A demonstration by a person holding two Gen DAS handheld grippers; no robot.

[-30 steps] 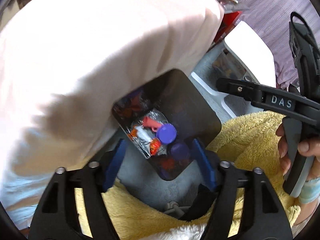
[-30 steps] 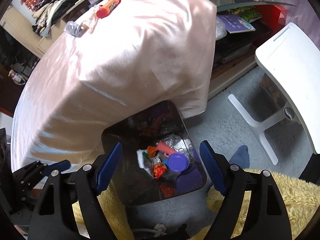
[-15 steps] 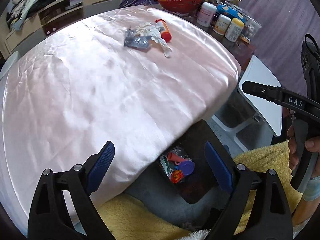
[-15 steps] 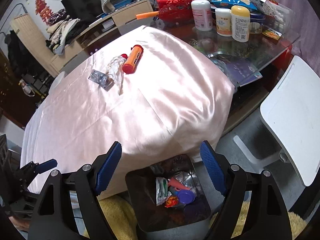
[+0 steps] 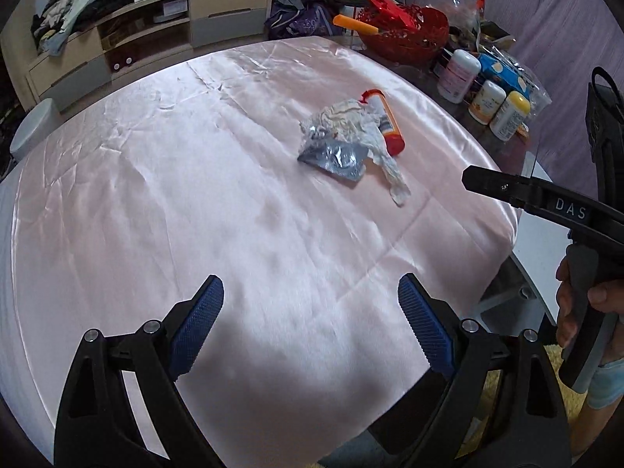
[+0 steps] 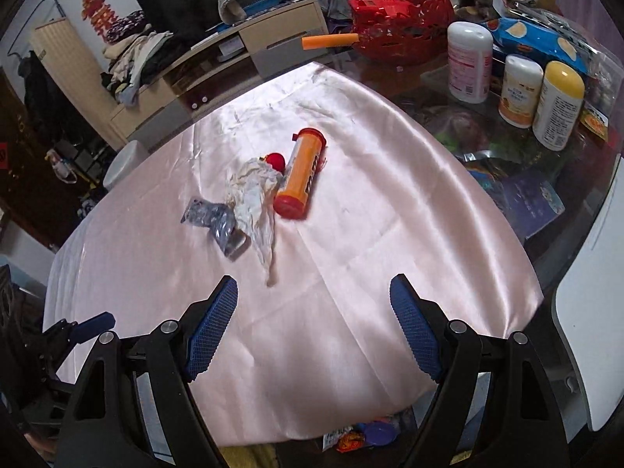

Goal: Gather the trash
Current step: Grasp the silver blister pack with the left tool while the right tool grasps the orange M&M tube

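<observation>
A table (image 6: 351, 273) draped in shiny pale pink satin fills the room's middle. Behind it a low beige cabinet (image 6: 249, 50) with grey drawers runs along the wall, heaped with folded clothes (image 6: 132, 58). Right of the table, purple curtains (image 5: 507, 0) hang, and a white chair (image 6: 589, 331) stands just beside its edge. A red paper ornament (image 6: 99, 7) hangs on the wall above the cabinet.

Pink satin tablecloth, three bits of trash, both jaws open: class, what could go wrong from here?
1. The crumpled tissue overlaps the silver wrapper and touches the orange tube; grabbing one may drag the others.
2. The tube lies on its side and may roll on the tablecloth.
3. Low jaws may pinch the satin.
</observation>
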